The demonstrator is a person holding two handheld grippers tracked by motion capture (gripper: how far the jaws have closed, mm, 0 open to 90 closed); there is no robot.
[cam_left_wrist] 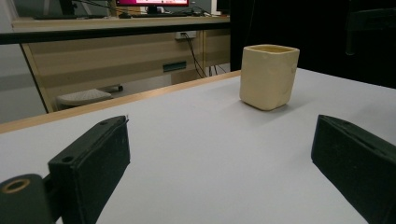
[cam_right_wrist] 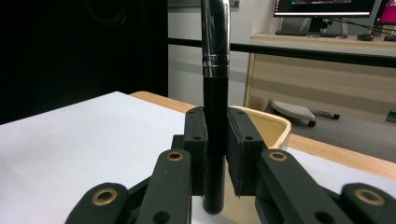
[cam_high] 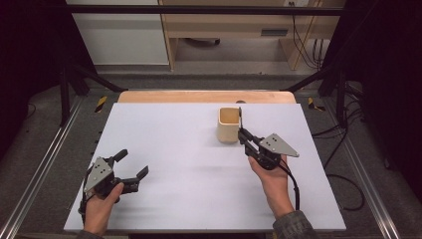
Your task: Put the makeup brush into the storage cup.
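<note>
A cream square cup point(cam_high: 228, 125) stands on the white table top point(cam_high: 174, 164), right of the middle toward the far side. My right gripper point(cam_high: 242, 132) is just right of the cup, shut on a black pen point(cam_right_wrist: 215, 116) with a silver upper part, held upright. The pen point(cam_high: 240, 118) stands up beside the cup's right rim. In the right gripper view the cup point(cam_right_wrist: 268, 126) lies close behind the jaws. My left gripper point(cam_high: 132, 164) rests at the near left, open with nothing between its fingers. In its own view the cup point(cam_left_wrist: 269, 76) stands far ahead.
A wooden strip point(cam_high: 206, 96) runs along the table's far edge. Black frame bars point(cam_high: 199, 10) cross above and at both sides. A wooden desk point(cam_high: 234, 30) with cables stands behind. Cable point(cam_high: 293, 184) trails from my right gripper.
</note>
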